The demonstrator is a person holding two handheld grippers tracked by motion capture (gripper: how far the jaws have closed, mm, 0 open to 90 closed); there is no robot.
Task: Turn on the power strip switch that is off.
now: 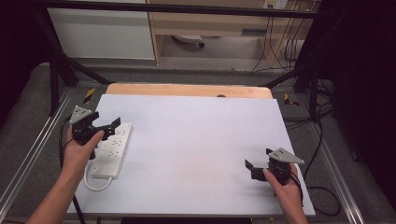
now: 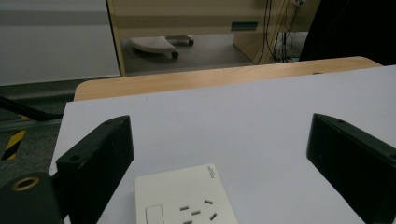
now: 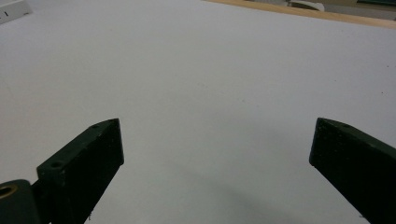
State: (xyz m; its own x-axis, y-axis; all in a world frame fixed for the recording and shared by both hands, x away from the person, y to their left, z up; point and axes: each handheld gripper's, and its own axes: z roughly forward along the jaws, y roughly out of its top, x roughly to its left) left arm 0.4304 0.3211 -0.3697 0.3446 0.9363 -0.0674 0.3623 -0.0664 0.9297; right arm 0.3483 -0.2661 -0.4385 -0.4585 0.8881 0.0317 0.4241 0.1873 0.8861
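At the left of the high view the left claw [image 1: 109, 128] hangs just above the far end of a white power strip [image 1: 112, 150], jaws spread wide and holding nothing; in its own view the strip's end [image 2: 184, 198] sits low centre between the jaws, which suggests a lining-up for a grasp; the strip lies lengthwise along the left edge of the white-topped bench [image 1: 196, 140], cord looping at its near end; at lower right the right claw [image 1: 252, 168] rests low over bare surface, likewise wide and empty, seemingly waiting well apart from the strip.

The left gripper [image 2: 219, 154], fingers [image 2: 100, 163] wide apart, hovers above the white power strip [image 2: 184, 198].
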